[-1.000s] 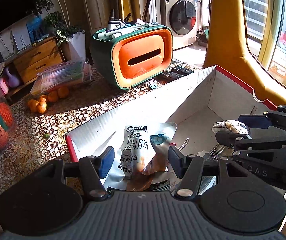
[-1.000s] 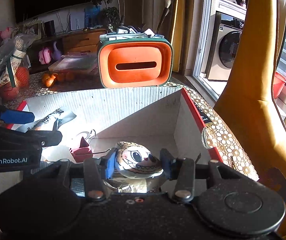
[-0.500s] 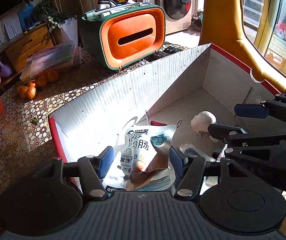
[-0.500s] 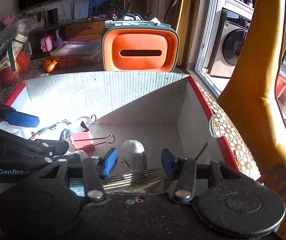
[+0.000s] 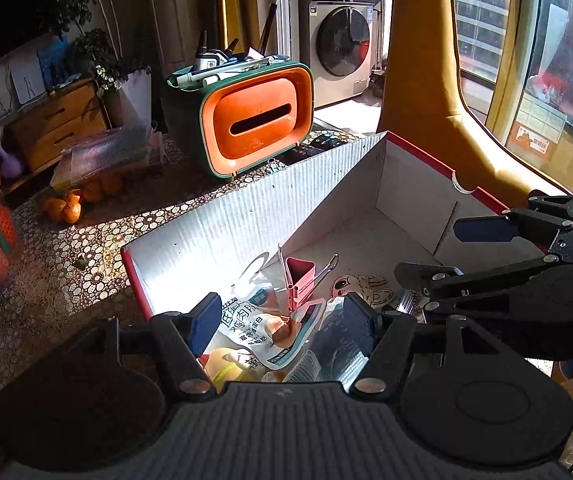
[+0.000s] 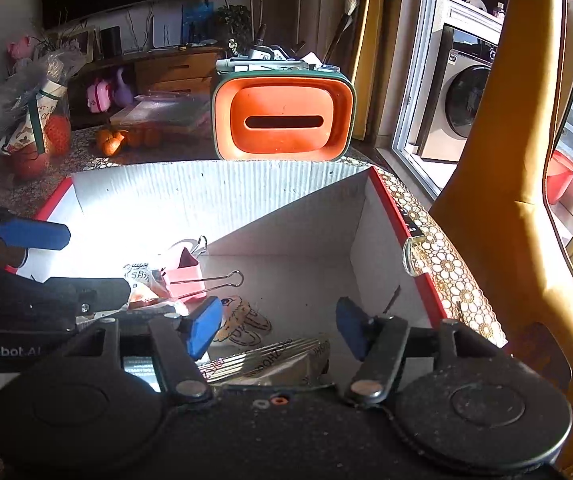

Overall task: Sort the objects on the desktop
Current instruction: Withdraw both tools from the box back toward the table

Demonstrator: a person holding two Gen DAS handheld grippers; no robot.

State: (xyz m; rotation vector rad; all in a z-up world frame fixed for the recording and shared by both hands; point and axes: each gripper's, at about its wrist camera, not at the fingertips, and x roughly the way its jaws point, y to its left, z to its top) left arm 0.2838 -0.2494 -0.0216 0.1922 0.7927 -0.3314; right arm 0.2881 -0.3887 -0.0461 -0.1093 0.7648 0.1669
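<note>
As both tools (image 5: 282,318) (image 6: 278,330) open, snack packet (image 5: 254,320) lies in box (image 6: 214,200)

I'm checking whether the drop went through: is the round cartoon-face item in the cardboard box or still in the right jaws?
In the box. The cartoon-face item lies on the cardboard box floor; the right gripper jaws are opening with nothing between them.

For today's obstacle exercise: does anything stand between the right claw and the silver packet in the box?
Nothing visible does. The silver packet lies on the box floor right below the empty, opening right claw.
</note>
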